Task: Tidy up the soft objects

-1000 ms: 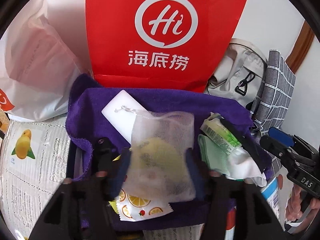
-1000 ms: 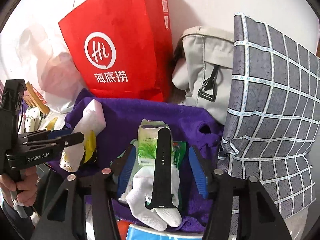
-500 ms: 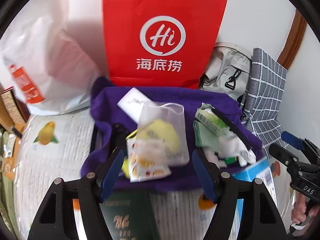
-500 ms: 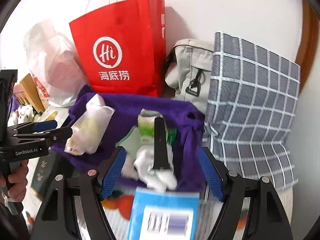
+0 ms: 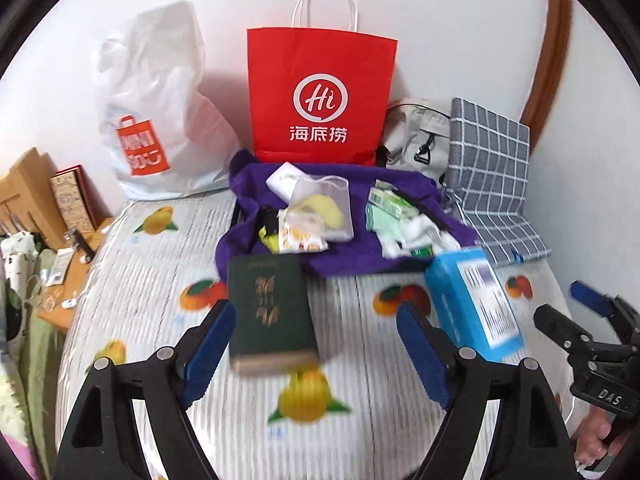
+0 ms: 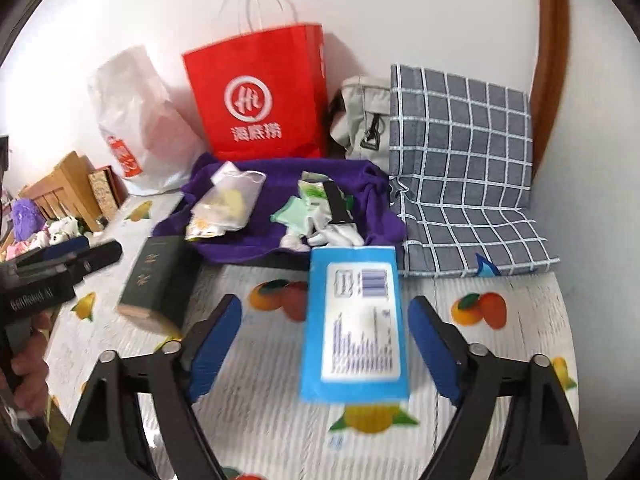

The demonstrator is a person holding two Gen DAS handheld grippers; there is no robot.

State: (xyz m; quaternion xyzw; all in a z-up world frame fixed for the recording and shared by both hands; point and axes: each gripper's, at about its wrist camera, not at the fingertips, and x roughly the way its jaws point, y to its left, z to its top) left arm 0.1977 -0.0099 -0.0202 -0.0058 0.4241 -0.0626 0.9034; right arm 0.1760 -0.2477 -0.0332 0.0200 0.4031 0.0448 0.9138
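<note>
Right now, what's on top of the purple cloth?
On the purple cloth: a mesh pouch, a snack packet, green packets, white socks. What's beneath the cloth is hidden.

A lived-in home bedroom. A bed with a fruit-print sheet (image 5: 360,432) stands against a white wall, bearing a checked cushion (image 5: 488,168). Shopping bags (image 5: 320,92) and a backpack (image 5: 416,136) line the wall.

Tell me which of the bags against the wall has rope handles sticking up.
The red paper bag, standing between the white plastic bag and the grey bag; only it has white loop handles on top.
</note>
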